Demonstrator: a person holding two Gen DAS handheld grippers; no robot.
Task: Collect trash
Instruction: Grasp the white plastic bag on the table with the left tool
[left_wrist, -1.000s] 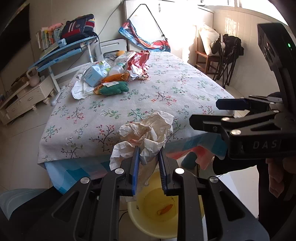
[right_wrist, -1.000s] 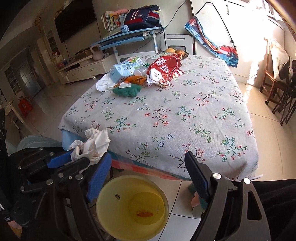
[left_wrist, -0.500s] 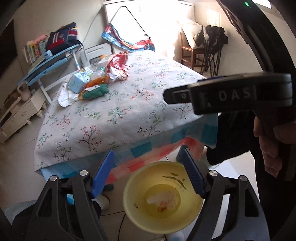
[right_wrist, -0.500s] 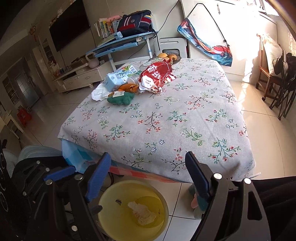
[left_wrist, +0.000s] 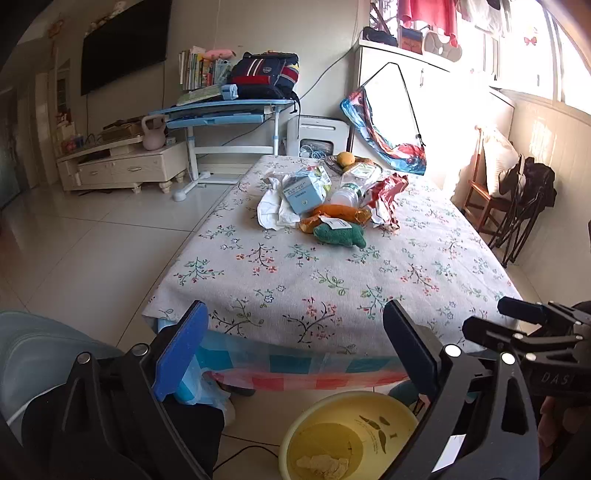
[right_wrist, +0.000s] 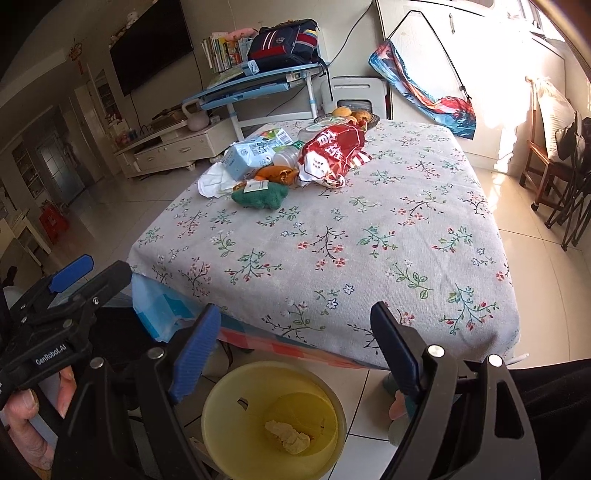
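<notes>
Left hand-held gripper (left_wrist: 291, 354) and right hand-held gripper (right_wrist: 295, 343) both gape empty above the yellow bin (right_wrist: 221, 410). Remaining trash pile (right_wrist: 288, 162) lies at 12 o'clock on the counter (right_wrist: 369, 240); reaching risks snagging the tablecloth.

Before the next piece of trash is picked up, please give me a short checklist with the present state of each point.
1. Left tool open and holding nothing: ok.
2. Right tool open and holding nothing: ok.
3. Crumpled paper lies inside the yellow bin: ok.
4. Bin mouth unobstructed below the table edge: ok.
5. Trash remains on the table: red snack bag, blue carton: not ok.
6. Whether the plastic bottle is empty: cannot tell.
</notes>
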